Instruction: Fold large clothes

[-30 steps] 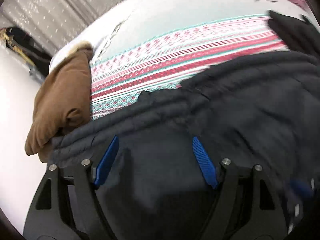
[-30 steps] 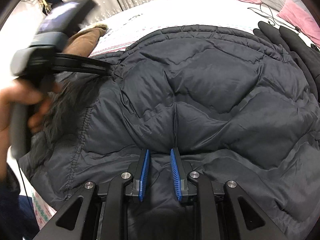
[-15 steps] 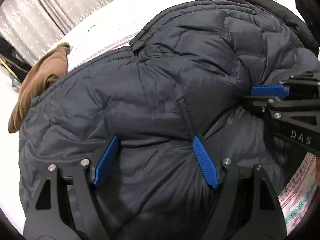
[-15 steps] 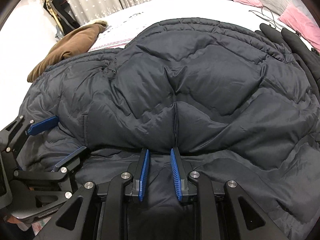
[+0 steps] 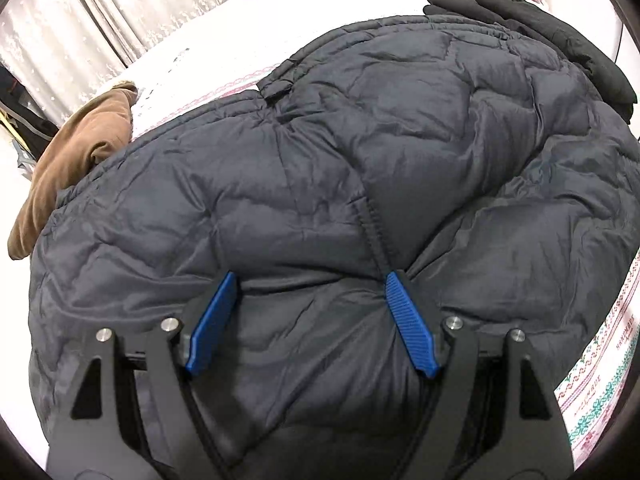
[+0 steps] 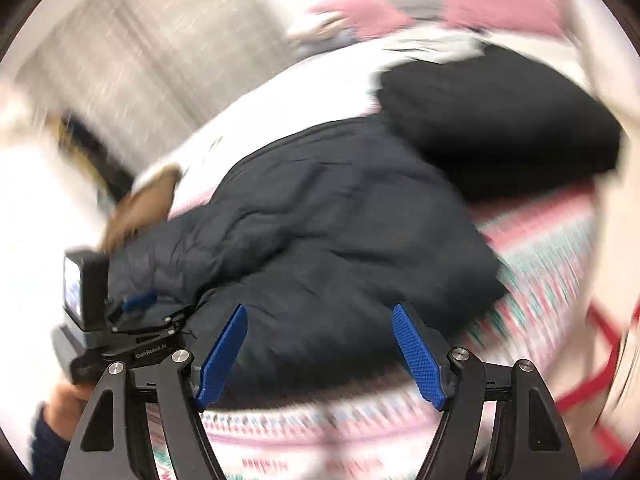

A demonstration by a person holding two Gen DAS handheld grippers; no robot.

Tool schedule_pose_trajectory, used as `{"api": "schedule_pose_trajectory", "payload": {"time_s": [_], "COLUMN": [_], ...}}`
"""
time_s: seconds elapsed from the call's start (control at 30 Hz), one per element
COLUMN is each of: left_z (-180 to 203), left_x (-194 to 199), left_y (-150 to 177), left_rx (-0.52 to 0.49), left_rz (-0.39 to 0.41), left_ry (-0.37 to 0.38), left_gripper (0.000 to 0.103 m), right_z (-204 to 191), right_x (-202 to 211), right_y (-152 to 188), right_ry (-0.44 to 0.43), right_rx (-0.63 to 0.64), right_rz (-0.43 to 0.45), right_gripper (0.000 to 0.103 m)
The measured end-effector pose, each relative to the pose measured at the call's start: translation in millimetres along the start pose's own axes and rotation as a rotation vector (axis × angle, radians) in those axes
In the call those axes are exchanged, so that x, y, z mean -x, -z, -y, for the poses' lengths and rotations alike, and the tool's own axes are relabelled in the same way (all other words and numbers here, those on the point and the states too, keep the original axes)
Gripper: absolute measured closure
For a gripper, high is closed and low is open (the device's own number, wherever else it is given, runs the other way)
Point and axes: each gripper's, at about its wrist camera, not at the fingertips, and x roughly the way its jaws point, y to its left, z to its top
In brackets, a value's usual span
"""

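Patterned bedspread [image 5: 600, 364]: dark quilted jacket [image 5: 360, 160] lies crosswise. Left hand-held gripper [image 5: 310, 294] apart; right hand-held gripper [image 6: 320, 316] opening, empty.

"GenRobot.AI" stands on the left gripper [image 6: 138, 304]; bedspread [image 5: 600, 380] lettering is illegible.

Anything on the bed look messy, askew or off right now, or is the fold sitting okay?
Nothing damaged. The dark puffer jacket lies bunched and puffy on the patterned bedspread, its edges uneven. A brown garment sits partly tucked under its far left edge. The right wrist view is too blurred for detail.
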Motion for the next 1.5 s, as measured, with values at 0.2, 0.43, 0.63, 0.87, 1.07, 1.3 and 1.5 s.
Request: {"api": "schedule_pose_trajectory", "payload": {"time_s": [0.2, 0.43, 0.63, 0.87, 1.07, 1.3, 1.5], "left_z": [-1, 0, 0, 0, -4, -42, -43], "left_x": [-2, -2, -2, -2, 0, 22, 16], "left_y": [-1, 0, 2, 1, -2, -18, -45], "left_rx": [0.009, 0.025, 0.028, 0.03, 0.03, 0.098, 0.027], "left_rz": [-0.001, 0.003, 0.005, 0.006, -0.01, -0.01, 0.003], "left_ry": [-0.004, -0.006, -0.003, -0.007, 0.022, 0.126, -0.003], "left_gripper": [0.025, 0.025, 0.025, 0.025, 0.025, 0.026, 0.026], "right_z": [69, 71, 55, 27, 4, -56, -108], "right_x": [-5, -23, -54, -58, -34, 5, 28], "right_y": [9, -5, -1, -3, -13, -25, -25], "right_ry": [-0.076, -0.151, -0.173, -0.127, -0.086, 0.031, 0.067], "right_rx": [-0.234, -0.291, -0.292, -0.192, -0.121, 0.138, 0.345], "right_rz": [-0.027, 0.016, 0.027, 0.064, 0.144, 0.255, 0.331], "right_gripper": [0.027, 0.027, 0.028, 0.053, 0.085, 0.089, 0.089]}}
